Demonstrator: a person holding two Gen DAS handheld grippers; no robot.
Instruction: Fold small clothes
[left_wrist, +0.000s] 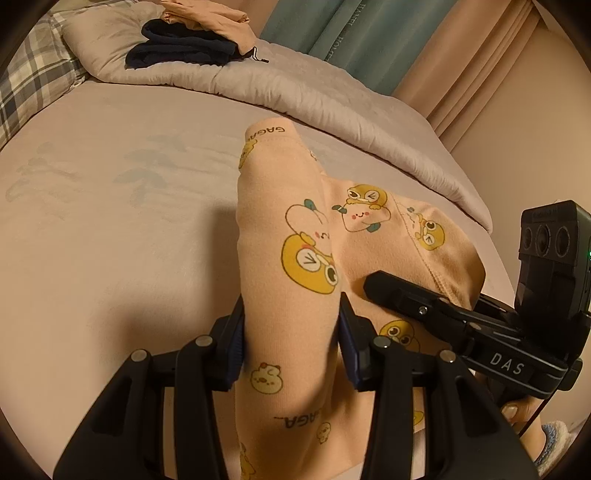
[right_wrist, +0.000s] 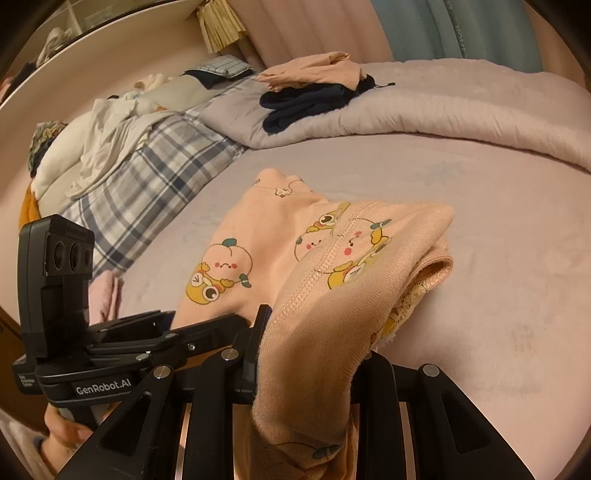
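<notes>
A small peach garment (left_wrist: 295, 229) printed with yellow cartoon figures hangs partly lifted over the pale bed sheet (left_wrist: 110, 221). My left gripper (left_wrist: 291, 326) is shut on a long, leg-like fold of it, with cloth bulging between the blue pads. My right gripper (left_wrist: 373, 286) comes in from the right and clamps the garment beside that fold. In the right wrist view the peach garment (right_wrist: 258, 236) drapes over my right gripper (right_wrist: 314, 343), which is shut on a seamed edge; the right finger is hidden under cloth. My left gripper (right_wrist: 207, 317) grips the cloth at the left.
Folded peach and navy clothes (right_wrist: 314, 85) are stacked on a rolled grey quilt (right_wrist: 443, 110) at the back. A plaid pillow (right_wrist: 147, 166) with loose white laundry (right_wrist: 103, 147) lies far left, and a pink folded piece (right_wrist: 105, 295) sits near it. Curtains (left_wrist: 332, 29) hang behind.
</notes>
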